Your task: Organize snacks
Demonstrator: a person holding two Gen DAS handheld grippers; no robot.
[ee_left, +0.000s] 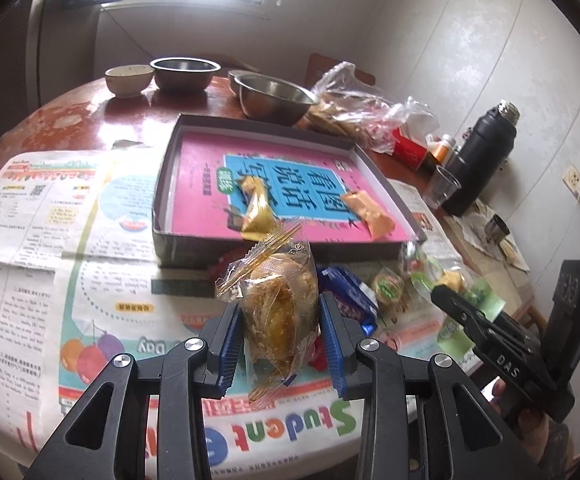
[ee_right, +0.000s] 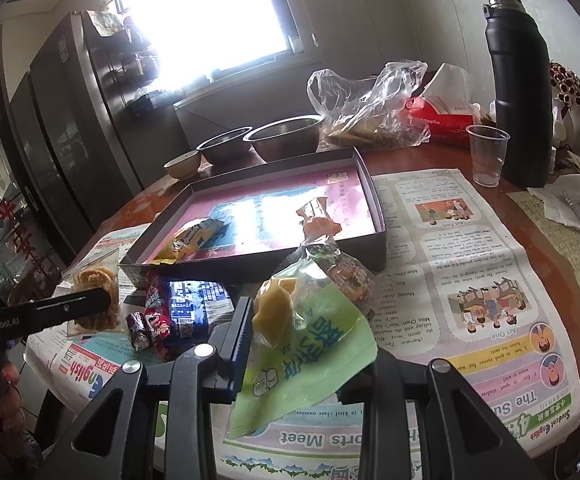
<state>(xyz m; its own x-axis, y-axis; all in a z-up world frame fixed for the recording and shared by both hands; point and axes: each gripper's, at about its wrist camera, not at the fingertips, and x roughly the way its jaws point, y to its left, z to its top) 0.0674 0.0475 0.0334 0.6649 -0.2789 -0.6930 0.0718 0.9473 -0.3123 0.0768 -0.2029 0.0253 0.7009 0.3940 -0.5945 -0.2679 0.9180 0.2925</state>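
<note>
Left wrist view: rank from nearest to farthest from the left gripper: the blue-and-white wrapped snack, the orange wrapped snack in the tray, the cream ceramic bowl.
1. Blue-and-white wrapped snack, on the newspaper just right of the left gripper.
2. Orange wrapped snack, inside the tray, right part.
3. Cream ceramic bowl, far left table edge.
</note>
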